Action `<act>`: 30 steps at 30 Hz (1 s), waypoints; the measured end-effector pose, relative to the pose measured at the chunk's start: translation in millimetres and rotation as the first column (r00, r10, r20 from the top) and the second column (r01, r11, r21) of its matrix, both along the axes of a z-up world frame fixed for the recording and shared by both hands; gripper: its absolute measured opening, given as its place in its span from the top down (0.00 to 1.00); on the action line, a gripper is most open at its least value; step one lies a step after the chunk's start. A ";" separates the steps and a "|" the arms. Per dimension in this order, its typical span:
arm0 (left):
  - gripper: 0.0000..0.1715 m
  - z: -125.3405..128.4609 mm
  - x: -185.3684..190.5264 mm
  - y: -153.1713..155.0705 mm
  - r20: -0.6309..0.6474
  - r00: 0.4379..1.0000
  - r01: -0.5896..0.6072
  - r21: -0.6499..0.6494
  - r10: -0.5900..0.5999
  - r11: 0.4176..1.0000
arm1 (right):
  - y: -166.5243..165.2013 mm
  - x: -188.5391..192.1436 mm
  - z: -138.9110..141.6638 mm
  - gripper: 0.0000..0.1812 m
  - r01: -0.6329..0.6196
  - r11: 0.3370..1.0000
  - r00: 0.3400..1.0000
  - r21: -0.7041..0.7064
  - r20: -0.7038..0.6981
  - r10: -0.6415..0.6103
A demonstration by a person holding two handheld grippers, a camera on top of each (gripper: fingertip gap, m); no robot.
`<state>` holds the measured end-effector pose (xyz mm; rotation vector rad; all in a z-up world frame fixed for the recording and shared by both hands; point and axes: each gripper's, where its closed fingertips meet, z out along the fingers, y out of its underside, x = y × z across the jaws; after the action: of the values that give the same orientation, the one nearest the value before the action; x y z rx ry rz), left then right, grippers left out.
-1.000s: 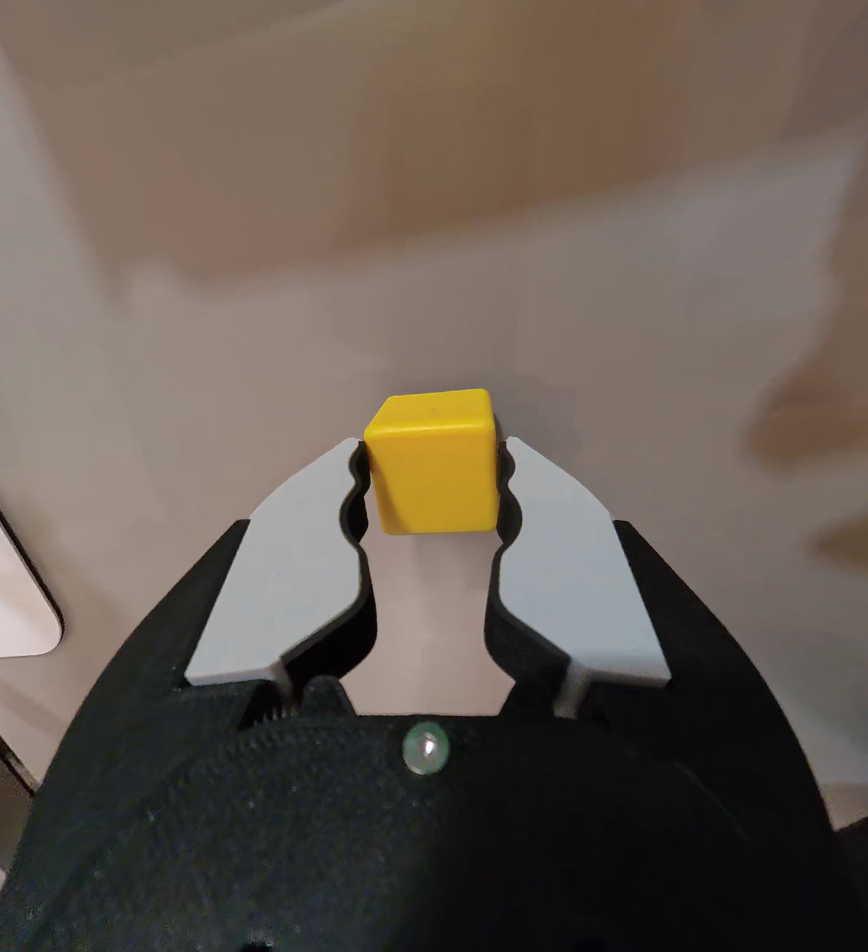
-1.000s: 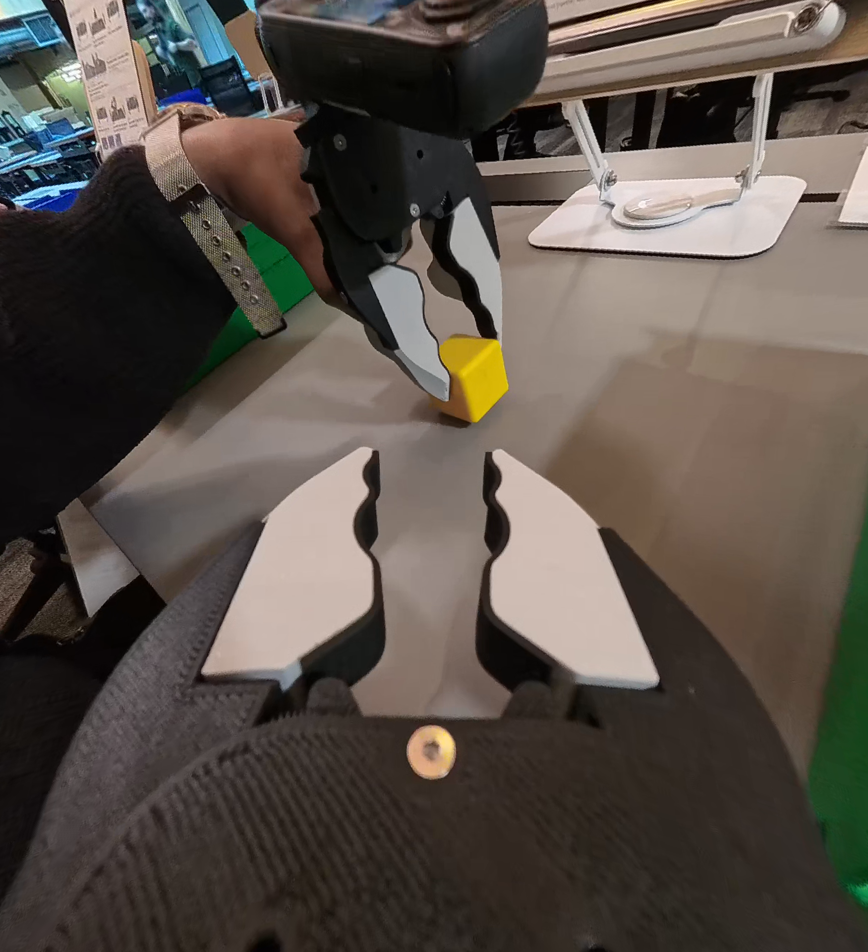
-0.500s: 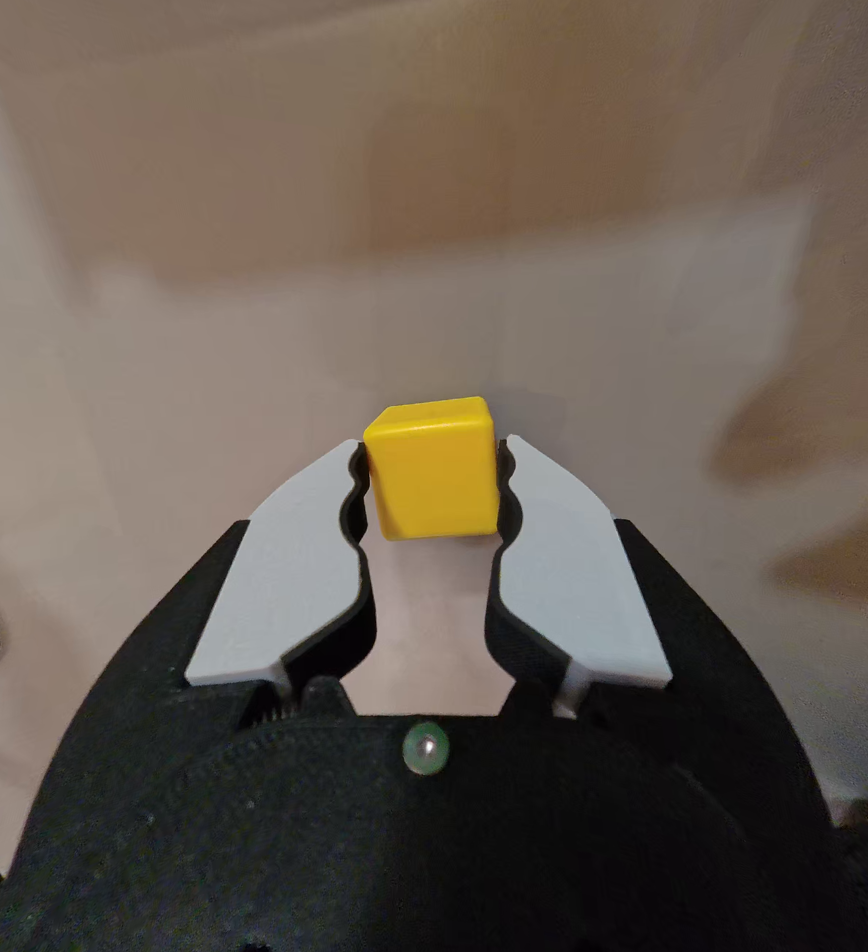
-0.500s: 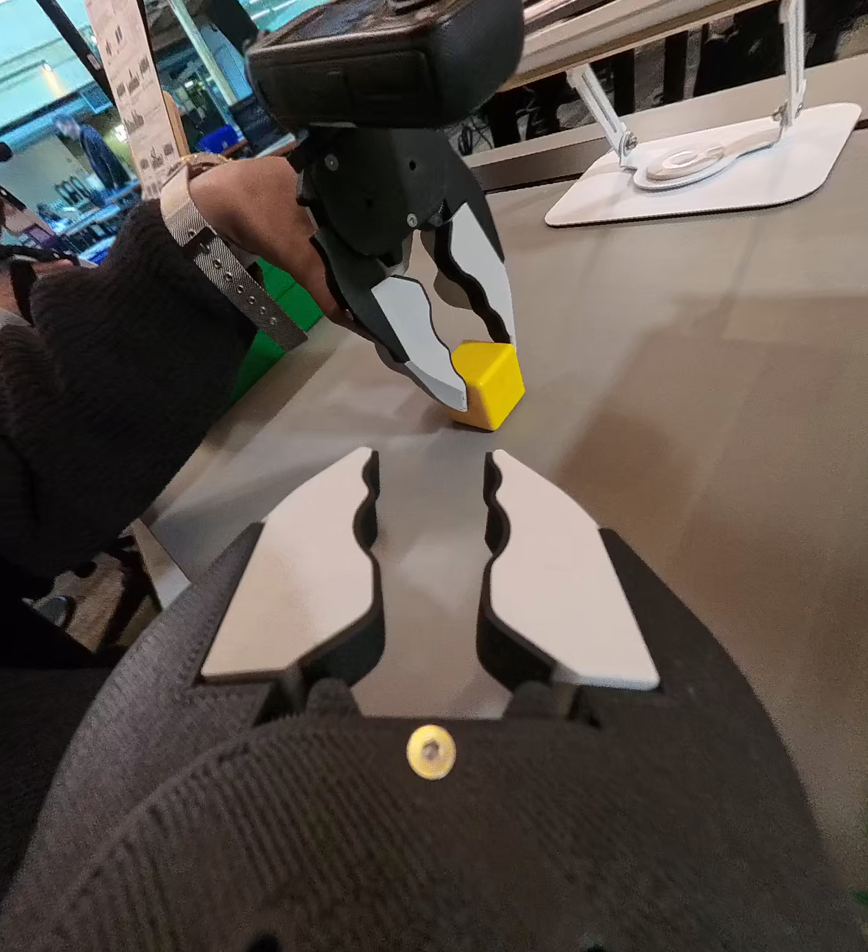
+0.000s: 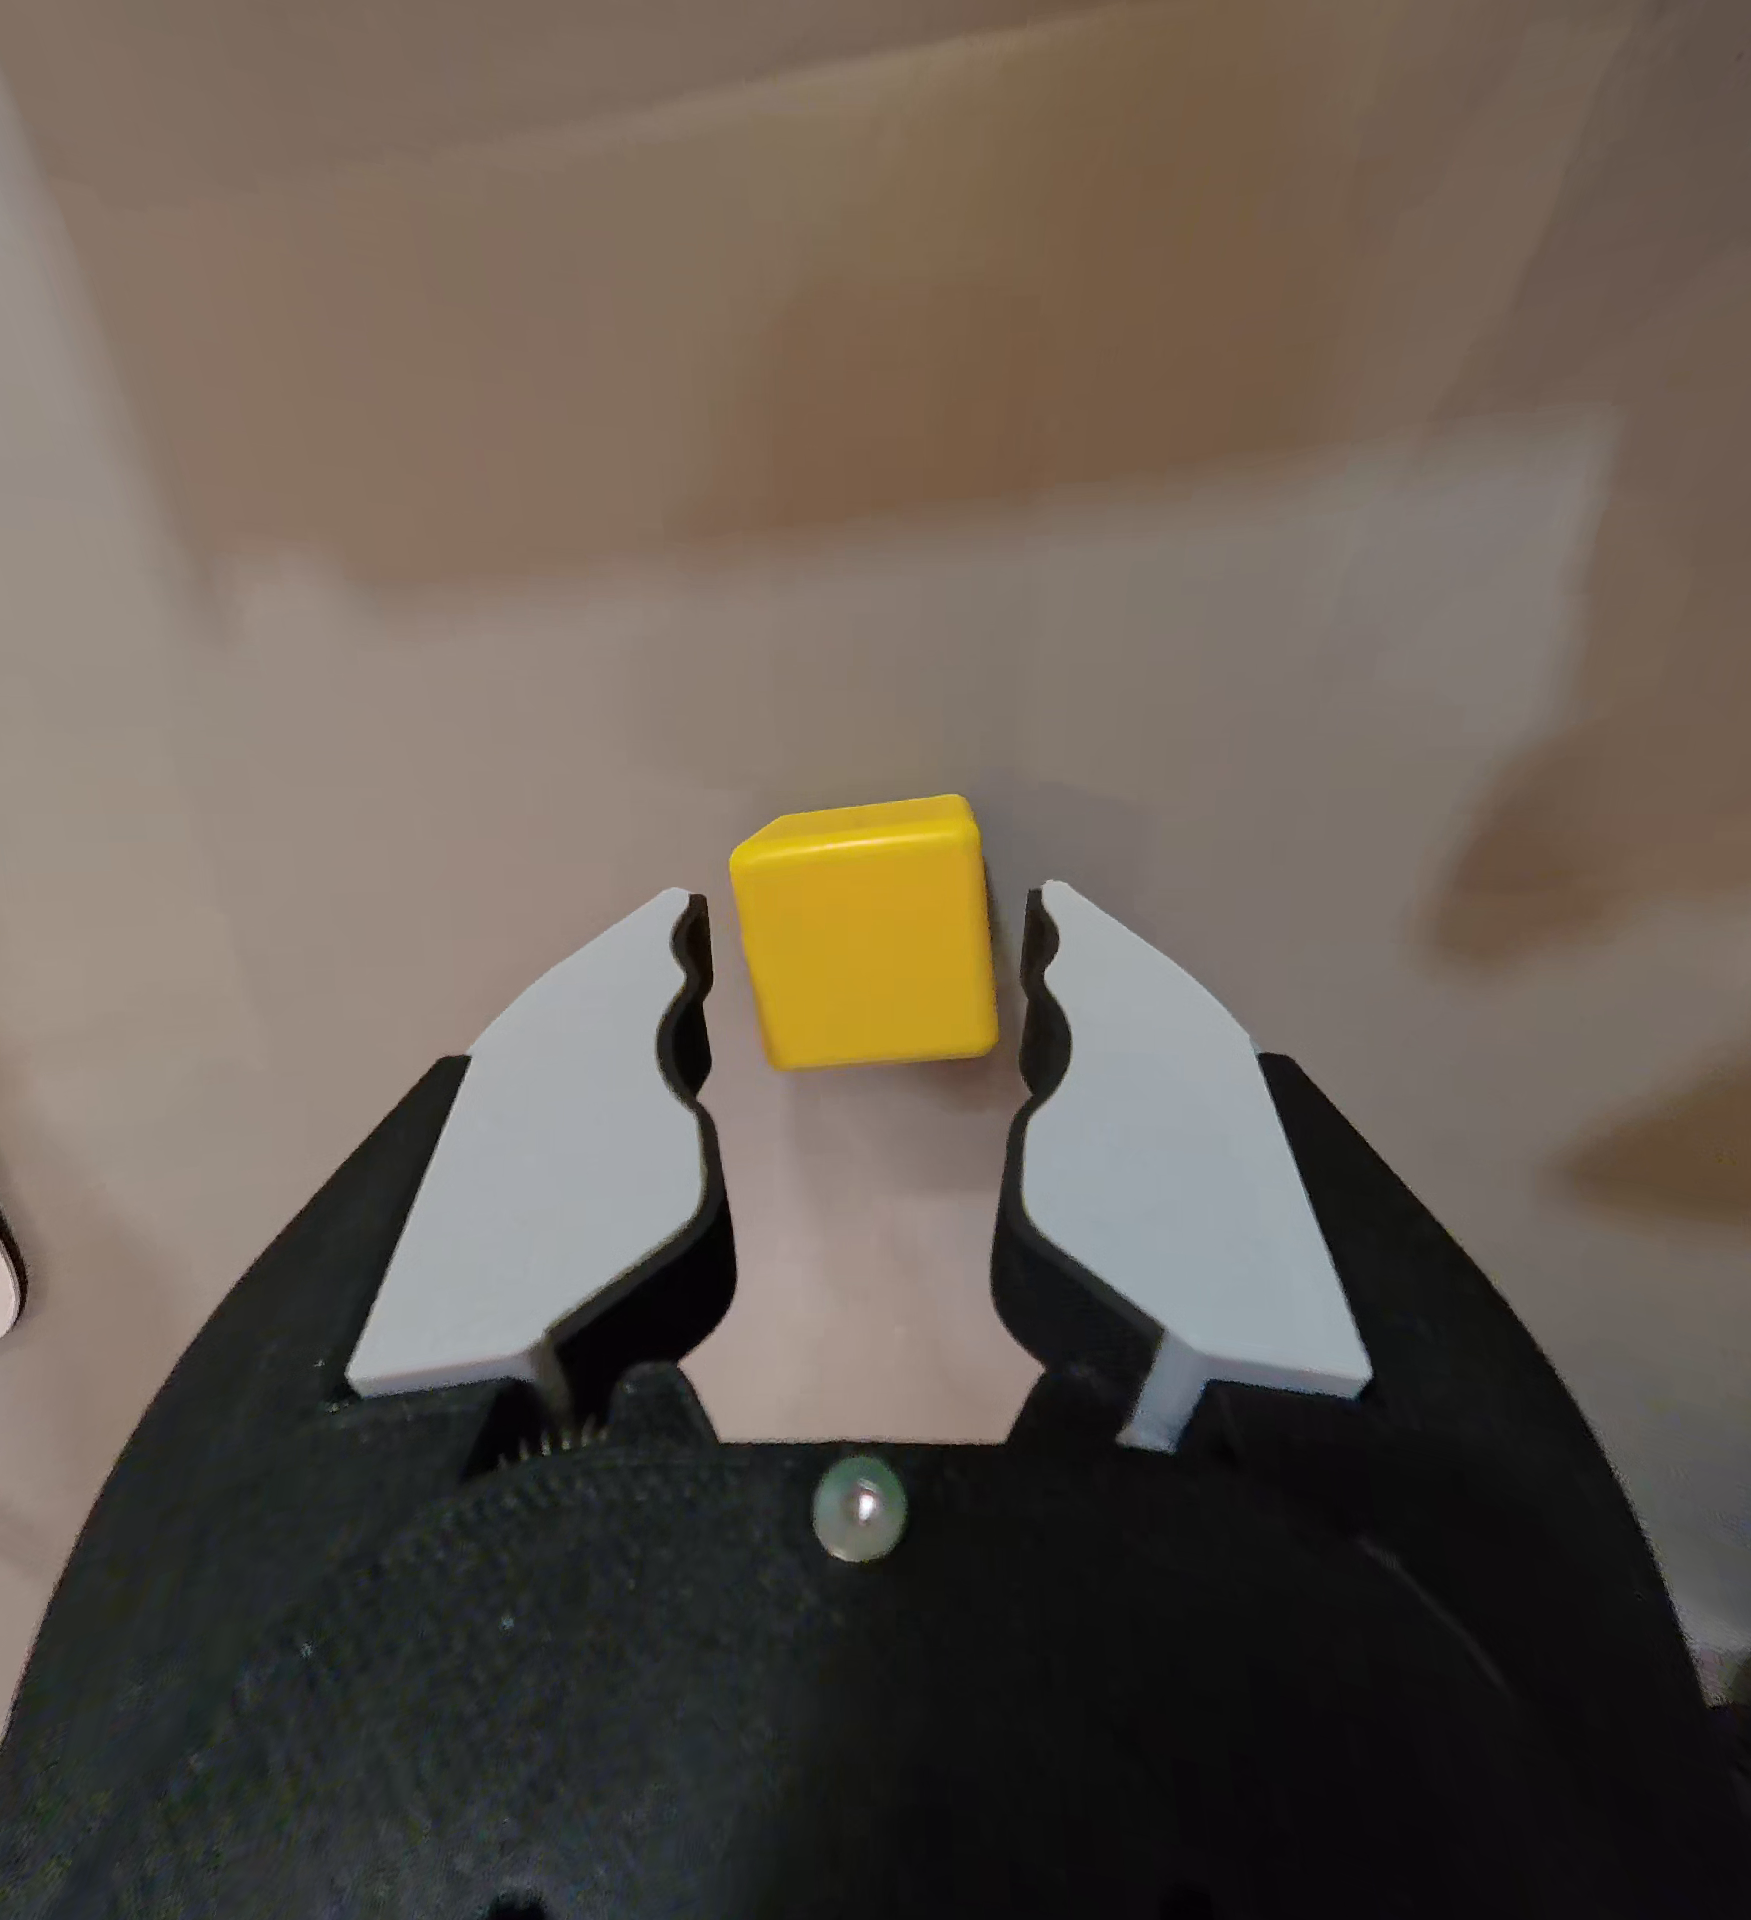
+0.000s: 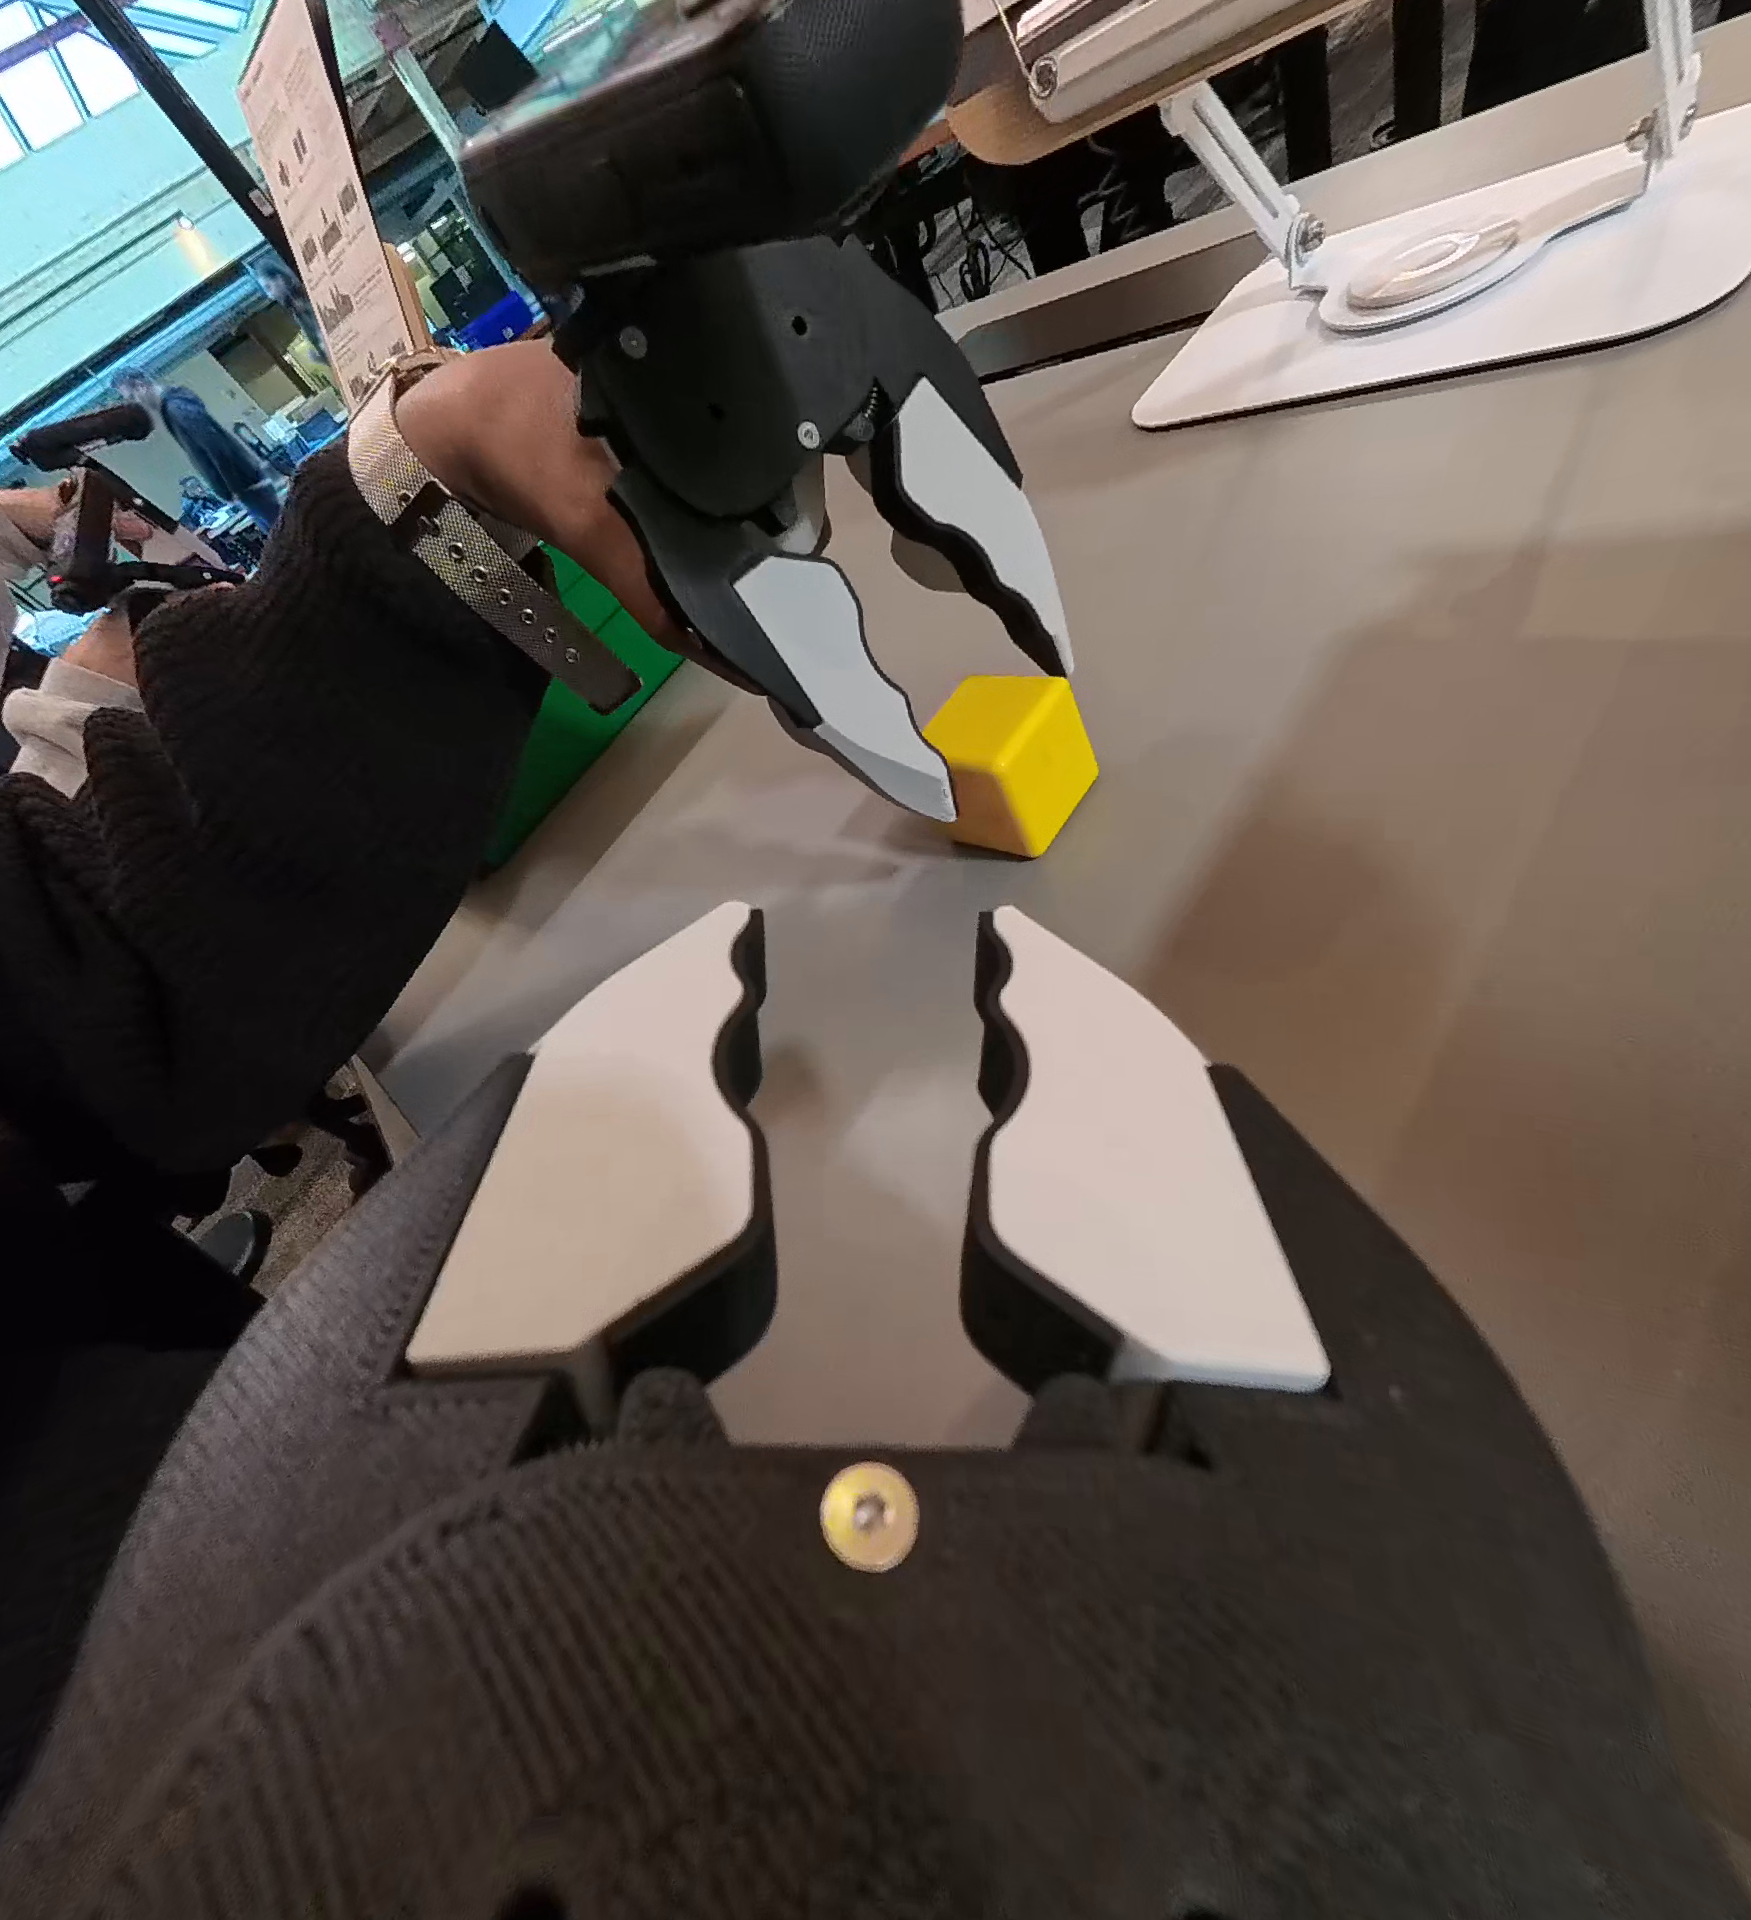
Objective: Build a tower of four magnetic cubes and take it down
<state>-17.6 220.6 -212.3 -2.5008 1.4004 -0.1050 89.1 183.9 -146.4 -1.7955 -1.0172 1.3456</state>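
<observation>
The left gripper (image 5: 863, 940) is spread apart around a yellow block (image 5: 866, 935). There is a small gap on each side, so it is not squeezing the block. The block sits flat on the grey bench (image 6: 1473, 727). The right gripper (image 6: 869, 956) is let go too and holds nothing, just above the bench, near the block. A white stand (image 6: 1473, 270) sits far back on the bench.

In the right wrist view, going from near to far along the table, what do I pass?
Right tool → yellow cube, with the left tool straddling it → white stand base at the far end of the table.
</observation>
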 end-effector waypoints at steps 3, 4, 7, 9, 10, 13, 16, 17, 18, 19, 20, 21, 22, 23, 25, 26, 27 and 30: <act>0.67 -2.8 -1.1 -2.0 -0.010 1.000 0.007 -0.011 -0.007 1.000 | 0.6 0.3 0.1 0.78 0.001 1.000 1.000 -0.019 -0.005 -0.001; 0.67 -3.1 -0.8 -1.9 -0.011 1.000 0.008 -0.010 -0.009 1.000 | 0.7 0.4 0.2 0.78 0.001 1.000 1.000 -0.026 -0.008 -0.001; 0.68 -3.5 1.5 -2.0 0.000 1.000 0.014 -0.013 -0.014 1.000 | 0.7 0.4 0.1 0.78 -0.001 0.999 1.000 -0.044 -0.012 0.001; 0.68 -3.4 2.2 -2.3 0.003 1.000 0.017 -0.012 -0.017 1.000 | 0.6 0.4 -0.2 0.78 -0.003 0.999 1.000 -0.049 -0.012 0.002; 0.68 -3.5 2.0 -2.4 0.003 1.000 0.016 -0.013 -0.016 1.000 | 0.5 0.4 -0.2 0.78 -0.003 0.999 1.000 -0.049 -0.012 0.003; 0.68 -3.5 2.3 -3.1 0.006 1.000 0.018 -0.017 -0.018 1.000 | 0.0 0.1 -0.5 0.78 -0.005 0.999 1.000 -0.045 -0.009 0.005; 0.70 -3.7 2.6 -3.7 0.005 1.000 0.026 -0.018 -0.026 1.000 | -0.1 -0.1 -1.1 0.78 -0.007 0.999 1.000 -0.047 -0.007 0.007; 0.70 -3.7 2.7 -3.7 0.005 1.000 0.025 -0.018 -0.025 1.000 | 0.0 -0.1 -1.0 0.78 -0.007 0.999 1.000 -0.048 -0.007 0.007; 0.70 -3.5 2.8 -3.5 0.005 1.000 0.025 -0.017 -0.025 1.000 | 0.1 -0.1 -1.1 0.78 -0.007 0.999 1.000 -0.049 -0.007 0.007; 0.70 -3.4 2.8 -3.4 0.005 1.000 0.026 -0.015 -0.026 1.000 | 0.2 -0.1 -1.1 0.78 -0.007 0.999 1.000 -0.050 -0.008 0.007; 0.70 -3.4 2.7 -3.4 0.005 1.000 0.025 -0.014 -0.025 1.000 | 0.1 -0.1 -1.1 0.78 -0.008 0.999 1.000 -0.052 -0.008 0.007; 0.70 -3.3 2.7 -3.3 0.007 1.000 0.023 -0.014 -0.023 1.000 | -0.1 -0.2 -1.2 0.78 -0.008 0.999 1.000 -0.052 -0.008 0.008; 0.70 -2.9 2.9 -2.7 0.010 1.000 0.020 -0.011 -0.020 1.000 | -0.2 -0.2 -1.2 0.78 -0.009 0.999 1.000 -0.053 -0.007 0.009; 0.69 -2.4 3.2 -1.5 0.014 1.000 0.017 -0.003 -0.017 1.000 | -0.4 -0.3 -1.4 0.78 -0.010 0.999 1.000 -0.053 -0.007 0.010; 0.69 -1.1 4.1 -0.5 0.030 1.000 0.008 -0.001 -0.008 1.000 | -1.1 -0.6 -2.0 0.78 -0.014 0.998 1.000 -0.055 -0.005 0.014; 0.69 -0.6 4.5 -0.7 0.037 0.999 0.004 -0.004 -0.003 1.000 | -1.4 -0.8 -2.3 0.78 -0.017 0.998 1.000 -0.057 -0.004 0.017; 0.69 -0.1 4.4 -0.5 0.040 0.999 0.000 -0.003 0.000 1.000 | -1.9 -0.9 -2.5 0.77 -0.020 0.998 1.000 -0.059 -0.003 0.020; 0.69 0.0 2.9 -0.7 0.037 0.999 -0.008 -0.006 0.009 1.000 | -3.1 -1.3 -1.5 0.77 -0.026 0.998 1.000 -0.060 -0.009 0.026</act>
<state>-14.7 219.9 -212.2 -2.4962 1.3769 -0.1529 87.8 180.8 -147.9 -1.8249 -1.0081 1.4125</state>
